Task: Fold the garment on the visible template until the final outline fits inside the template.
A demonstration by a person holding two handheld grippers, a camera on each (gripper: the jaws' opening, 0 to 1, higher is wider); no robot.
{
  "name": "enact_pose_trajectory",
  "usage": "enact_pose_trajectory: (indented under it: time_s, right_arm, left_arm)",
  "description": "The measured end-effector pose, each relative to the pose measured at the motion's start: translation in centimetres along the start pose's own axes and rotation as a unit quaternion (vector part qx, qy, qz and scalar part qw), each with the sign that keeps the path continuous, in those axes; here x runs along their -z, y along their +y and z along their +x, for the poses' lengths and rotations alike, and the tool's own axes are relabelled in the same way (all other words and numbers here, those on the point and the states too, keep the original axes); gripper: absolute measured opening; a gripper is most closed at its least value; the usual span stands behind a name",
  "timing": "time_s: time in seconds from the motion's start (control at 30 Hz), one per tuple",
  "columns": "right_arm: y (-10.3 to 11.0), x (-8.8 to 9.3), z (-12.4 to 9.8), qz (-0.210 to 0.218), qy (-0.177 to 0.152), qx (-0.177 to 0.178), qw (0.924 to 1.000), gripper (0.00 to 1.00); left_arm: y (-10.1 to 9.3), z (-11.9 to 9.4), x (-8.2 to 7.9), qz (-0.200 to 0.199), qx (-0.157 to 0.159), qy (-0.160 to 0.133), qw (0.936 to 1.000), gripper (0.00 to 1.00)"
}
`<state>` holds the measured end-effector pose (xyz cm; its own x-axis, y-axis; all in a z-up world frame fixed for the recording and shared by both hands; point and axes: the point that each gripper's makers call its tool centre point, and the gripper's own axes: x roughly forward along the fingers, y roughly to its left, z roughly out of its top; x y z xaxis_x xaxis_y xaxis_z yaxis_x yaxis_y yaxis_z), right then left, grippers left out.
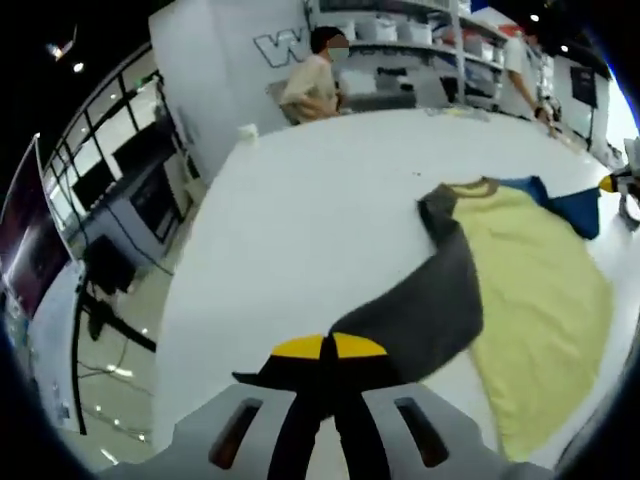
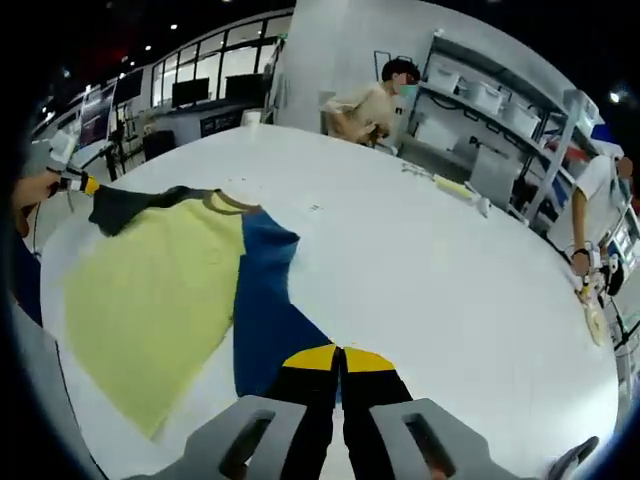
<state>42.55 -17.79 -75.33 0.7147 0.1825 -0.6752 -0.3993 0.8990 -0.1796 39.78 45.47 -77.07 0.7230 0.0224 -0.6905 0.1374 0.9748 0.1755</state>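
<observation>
the left gripper (image 1: 329,347) is clamped on the garment's grey sleeve (image 1: 430,310), the right gripper (image 2: 338,358) on its blue sleeve (image 2: 262,310); the yellow body (image 2: 150,290) lies between them, ready for folding sleeves inward.

Each set of tongs, left (image 1: 329,347) and right (image 2: 339,357), has two black jaws tipped with yellow pads. The jaws rise from pale grey moulded housings, each with a dark slanted slot on either side.

A lab or workshop: shelves (image 2: 500,95) with white bins at upper right, monitors (image 2: 190,92) at upper left, people working around a big white desk (image 2: 430,270).
</observation>
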Motion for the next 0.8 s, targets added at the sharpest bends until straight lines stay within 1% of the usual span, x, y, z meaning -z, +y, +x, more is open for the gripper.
enact_pose_trajectory:
  time_s: [0.03, 0.1, 0.13, 0.17, 0.27, 0.3, 0.33, 0.37, 0.4, 0.5, 0.53, 0.6, 0.63, 0.7, 0.73, 0.8]
  right_arm:
    - [-1.3, -0.1, 0.0, 0.000, 0.005, 0.015, 0.9999, 0.00]
    - [-1.9, -0.2, 0.0, -0.002, 0.006, 0.023, 0.9997, 0.00]
    - [-2.6, -0.1, 0.3, 0.005, 0.007, 0.028, 0.9996, 0.00]
    - [-3.4, -0.1, 0.5, 0.012, 0.008, 0.034, 0.9993, 0.00]
    - [-4.6, 0.2, 1.1, 0.016, 0.012, 0.045, 0.9988, 0.00]
    - [-4.8, 0.5, 1.2, 0.018, 0.015, 0.049, 0.9985, 0.00]
    - [-5.5, 1.1, 2.1, 0.023, 0.020, 0.056, 0.9980, 0.00]
    - [-5.7, 1.5, 2.2, 0.025, 0.026, 0.061, 0.9975, 0.00]
    - [-5.9, 1.6, 2.4, 0.025, 0.027, 0.064, 0.9973, 0.00]
    - [-6.9, 2.1, 2.6, 0.035, 0.030, 0.074, 0.9962, 0.00]
    - [-7.0, 2.1, 2.7, 0.043, 0.030, 0.080, 0.9954, 0.00]
    - [-7.8, 2.8, 3.2, 0.058, 0.032, 0.092, 0.9935, 0.00]
    - [-8.4, 3.3, 3.2, 0.058, 0.036, 0.100, 0.9926, 0.00]
    - [-9.1, 3.9, 3.4, 0.045, 0.044, 0.112, 0.9917, 0.00]
    - [-9.3, 3.9, 3.5, 0.044, 0.043, 0.115, 0.9915, 0.00]
    - [-9.8, 3.7, 3.3, 0.043, 0.039, 0.132, 0.9896, 0.00]
  left_arm:
    - [1.0, 0.4, 0.2, -0.005, -0.012, 0.005, 0.9999, 0.00]
    - [1.2, 0.4, 0.2, -0.004, -0.017, 0.009, 0.9998, 0.00]
    - [2.6, 1.3, 0.3, -0.010, -0.023, 0.017, 0.9996, 0.00]
    - [3.1, 1.5, 0.4, -0.011, -0.027, 0.019, 0.9994, 0.00]
    - [3.5, 1.7, 0.6, -0.009, -0.035, 0.027, 0.9990, 0.00]
    - [3.7, 1.8, 0.8, -0.011, -0.038, 0.031, 0.9987, 0.00]
    - [3.9, 1.8, 1.0, -0.017, -0.039, 0.035, 0.9985, 0.00]
    - [4.7, 2.0, 1.0, -0.031, -0.042, 0.036, 0.9980, 0.00]
    - [5.5, 2.3, 0.8, -0.029, -0.044, 0.034, 0.9980, 0.00]
    - [6.1, 2.3, 0.9, -0.029, -0.057, 0.042, 0.9971, 0.00]
    - [6.4, 2.2, 1.3, -0.033, -0.064, 0.047, 0.9963, 0.00]
    - [6.6, 2.3, 1.6, -0.038, -0.066, 0.051, 0.9957, 0.00]
    - [6.6, 2.4, 1.7, -0.040, -0.064, 0.052, 0.9957, 0.00]
    - [7.1, 3.0, 1.8, -0.034, -0.064, 0.054, 0.9959, 0.00]
    - [7.0, 3.0, 1.8, -0.029, -0.064, 0.055, 0.9960, 0.00]
    - [7.0, 3.1, 2.0, -0.029, -0.068, 0.057, 0.9957, 0.00]
